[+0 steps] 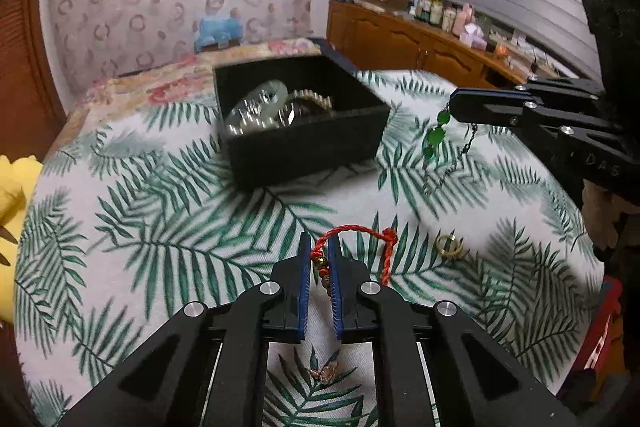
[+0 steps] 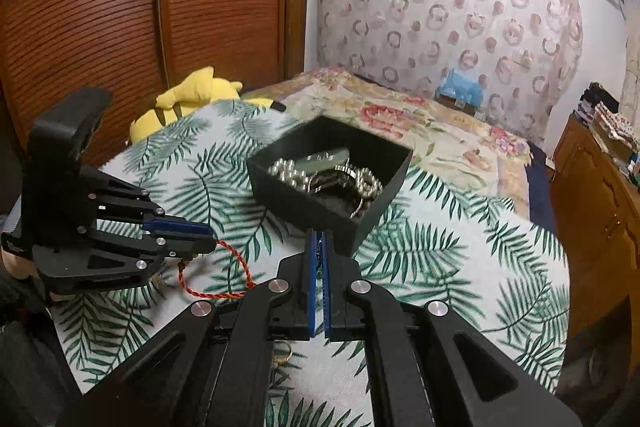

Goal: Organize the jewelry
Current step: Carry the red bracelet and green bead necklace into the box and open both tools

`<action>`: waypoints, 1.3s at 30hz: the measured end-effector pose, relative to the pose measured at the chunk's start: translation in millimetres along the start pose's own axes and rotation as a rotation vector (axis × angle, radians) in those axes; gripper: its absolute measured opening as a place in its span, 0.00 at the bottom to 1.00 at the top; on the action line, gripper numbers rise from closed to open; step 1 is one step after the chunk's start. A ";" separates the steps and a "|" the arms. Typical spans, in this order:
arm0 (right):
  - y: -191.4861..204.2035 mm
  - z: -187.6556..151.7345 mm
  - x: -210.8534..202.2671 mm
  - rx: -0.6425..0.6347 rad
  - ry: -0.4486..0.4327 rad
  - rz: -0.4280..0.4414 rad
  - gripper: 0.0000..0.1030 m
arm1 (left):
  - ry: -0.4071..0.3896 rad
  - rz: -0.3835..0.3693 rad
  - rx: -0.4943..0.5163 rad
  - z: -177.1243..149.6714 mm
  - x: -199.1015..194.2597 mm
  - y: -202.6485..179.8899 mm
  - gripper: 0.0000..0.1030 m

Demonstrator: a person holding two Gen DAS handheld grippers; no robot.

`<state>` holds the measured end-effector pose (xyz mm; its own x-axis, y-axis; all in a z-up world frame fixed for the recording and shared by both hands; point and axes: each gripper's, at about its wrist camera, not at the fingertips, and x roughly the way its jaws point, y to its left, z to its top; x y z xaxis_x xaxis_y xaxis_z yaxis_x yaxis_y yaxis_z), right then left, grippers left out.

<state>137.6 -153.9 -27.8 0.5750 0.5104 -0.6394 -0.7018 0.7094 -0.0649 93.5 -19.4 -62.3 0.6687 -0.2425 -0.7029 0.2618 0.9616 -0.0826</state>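
- Both pairs of fingers are closed on jewelry: the left gripper (image 1: 319,251) pinches a red cord bracelet (image 1: 362,233) by its beaded section, and the right gripper (image 1: 454,107) holds a green bead chain (image 1: 436,137) that dangles from its tips.
- From the right wrist view the right gripper (image 2: 319,247) shows its jaws almost together, with only a thin bit of chain visible in the gap.
- Most of the red cord bracelet (image 2: 224,269) lies looped on the leaf-print cloth (image 1: 160,227) that covers the desk.
- A black box (image 1: 304,143) sits further back on the cloth, already holding a pale bangle (image 1: 266,99) and strings of metal beads (image 2: 292,173).
- A gold ring (image 1: 448,247) lies loose on the cloth just beside the bracelet, and a small pink piece (image 1: 326,375) lies nearer, under the left gripper.
- The step in hand looks like carrying two picked pieces to the box, with the green chain hanging above the cloth, to the right of the box in the left wrist view.
- Next, each piece needs to be brought over the box's open top before the fingers part; the trailing cord and chain could catch on the rim.
- The ring and pink piece appear to remain for later.
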 end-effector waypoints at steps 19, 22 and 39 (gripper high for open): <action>-24.4 72.4 23.4 0.020 -0.076 -0.042 0.03 | -0.139 0.051 -0.004 45.2 -34.8 19.0 0.07; -23.9 73.5 35.8 0.001 -0.065 -0.044 0.05 | -0.153 0.068 0.000 53.9 -35.4 23.4 0.07; -43.6 30.0 43.6 0.093 -0.005 -0.037 0.05 | -0.150 0.113 0.032 99.8 2.3 26.4 0.07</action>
<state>205.9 -148.0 -29.9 0.6020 0.4853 -0.6341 -0.6380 0.7699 -0.0165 171.4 -7.5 4.4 0.7907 -0.1521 -0.5930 0.1998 0.9797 0.0151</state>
